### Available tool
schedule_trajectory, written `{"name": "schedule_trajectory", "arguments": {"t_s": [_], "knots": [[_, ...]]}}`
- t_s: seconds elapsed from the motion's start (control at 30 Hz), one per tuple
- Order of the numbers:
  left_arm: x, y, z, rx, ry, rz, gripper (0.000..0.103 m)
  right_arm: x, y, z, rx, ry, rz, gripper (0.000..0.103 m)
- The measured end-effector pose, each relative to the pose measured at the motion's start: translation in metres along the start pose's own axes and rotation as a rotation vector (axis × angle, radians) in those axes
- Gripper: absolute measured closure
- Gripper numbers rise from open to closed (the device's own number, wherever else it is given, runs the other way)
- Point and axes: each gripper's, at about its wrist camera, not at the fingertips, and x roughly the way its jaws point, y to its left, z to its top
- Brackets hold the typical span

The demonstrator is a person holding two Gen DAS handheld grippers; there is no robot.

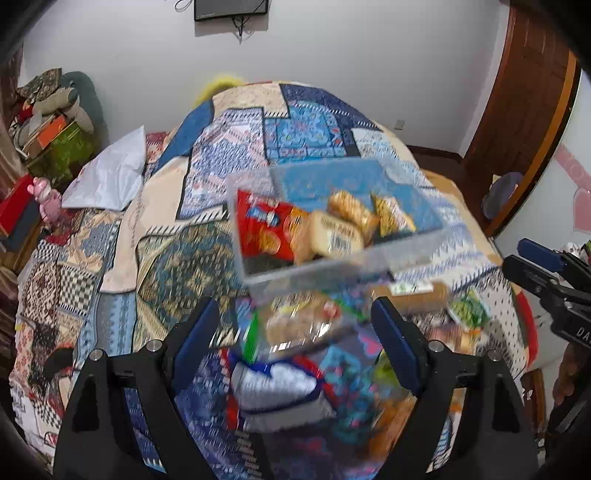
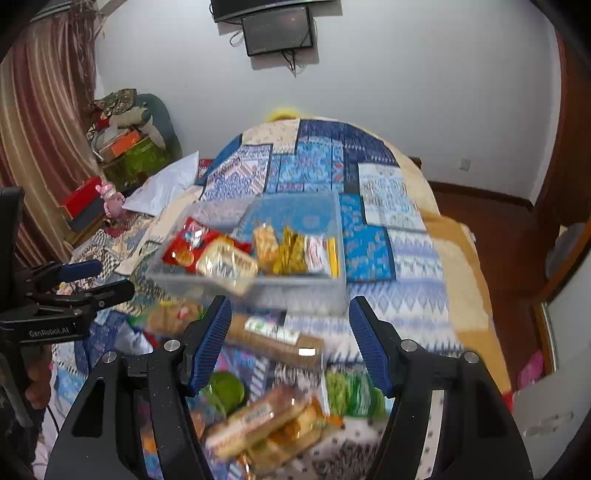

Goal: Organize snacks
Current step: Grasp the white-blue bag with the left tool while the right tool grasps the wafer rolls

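Observation:
A clear plastic bin (image 1: 332, 267) (image 2: 258, 286) rests on the patchwork quilt. It holds a red snack bag (image 1: 258, 229) (image 2: 184, 247), wrapped bread packets (image 1: 336, 236) (image 2: 229, 262) and yellow packets (image 2: 291, 251). Loose snacks lie in front of it: a long brown pack (image 2: 273, 339), a bread pack (image 2: 266, 417), green packets (image 2: 351, 395) and a white and blue bag (image 1: 277, 384). My left gripper (image 1: 293, 310) hovers open over this pile, nothing between its pads. My right gripper (image 2: 290, 306) is also open and holds nothing, above the long brown pack.
The quilt-covered bed (image 1: 207, 155) fills the middle. A white pillow (image 1: 110, 173) and a pink toy (image 1: 48, 199) lie at the left, beside a heap of boxes (image 1: 55, 125). A wooden door (image 1: 524, 110) stands at the right, and a screen (image 2: 279, 31) hangs on the wall.

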Motion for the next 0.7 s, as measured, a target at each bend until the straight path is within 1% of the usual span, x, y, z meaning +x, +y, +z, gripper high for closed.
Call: {"name": "schedule_trajectory", "arguments": {"t_s": [0.2, 0.4, 0.5, 0.63, 0.7], "knots": [[0.013, 0.009, -0.036, -0.005, 0.066, 0.02, 0.018, 0.001, -0.004, -0.032, 0.016, 0.061, -0.019, 0.04], [0.03, 0.023, -0.067, -0.025, 0.126, 0.047, 0.018, 0.011, -0.014, -0.067, 0.051, 0.143, -0.028, 0.04], [0.035, 0.03, -0.076, -0.046, 0.136, 0.047, 0.018, 0.013, -0.015, -0.08, 0.055, 0.172, -0.032, 0.04], [0.039, 0.032, -0.084, -0.063, 0.143, 0.021, 0.018, 0.019, -0.016, -0.094, 0.064, 0.206, -0.024, 0.04], [0.043, 0.029, -0.085, -0.056, 0.149, 0.018, 0.013, 0.024, -0.015, -0.098, 0.064, 0.224, -0.017, 0.04]]}}
